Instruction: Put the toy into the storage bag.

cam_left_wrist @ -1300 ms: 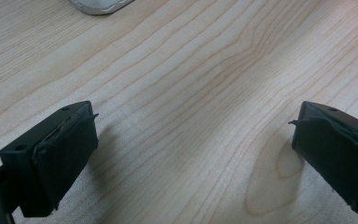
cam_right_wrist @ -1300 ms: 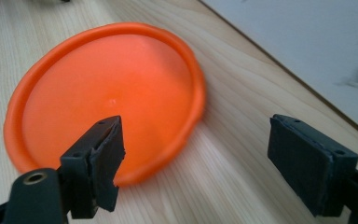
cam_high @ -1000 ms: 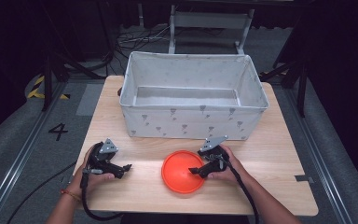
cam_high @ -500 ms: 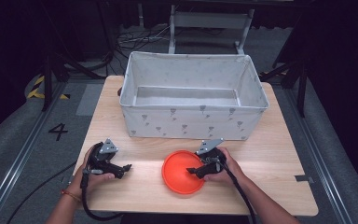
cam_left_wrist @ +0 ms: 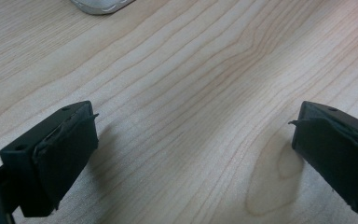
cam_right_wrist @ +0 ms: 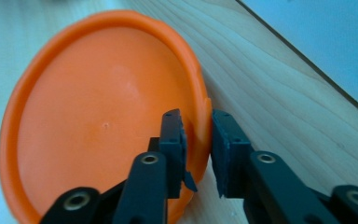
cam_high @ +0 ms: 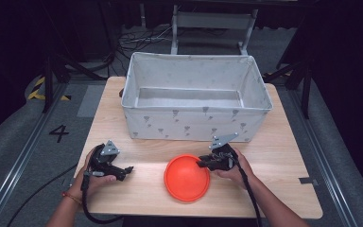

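Note:
An orange plastic plate [cam_high: 186, 178] lies on the wooden table [cam_high: 274, 156], near its front edge. My right gripper [cam_high: 201, 164] is shut on the plate's right rim; in the right gripper view the rim [cam_right_wrist: 200, 116] sits pinched between the two black jaws, right gripper [cam_right_wrist: 197, 140]. My left gripper [cam_high: 126, 171] rests at the front left of the table, held by a hand. Its jaws stand wide apart over bare wood, left gripper [cam_left_wrist: 193, 140], with nothing between them.
A large grey fabric bin [cam_high: 196, 124] with a small printed pattern stands open at the back of the table, its inside bare. A corner of it [cam_left_wrist: 100, 5] shows at the top of the left gripper view. Black cables trail from both grippers toward the front edge.
My right gripper has shifted slightly at the plate's rim. The left gripper has stayed where it was.

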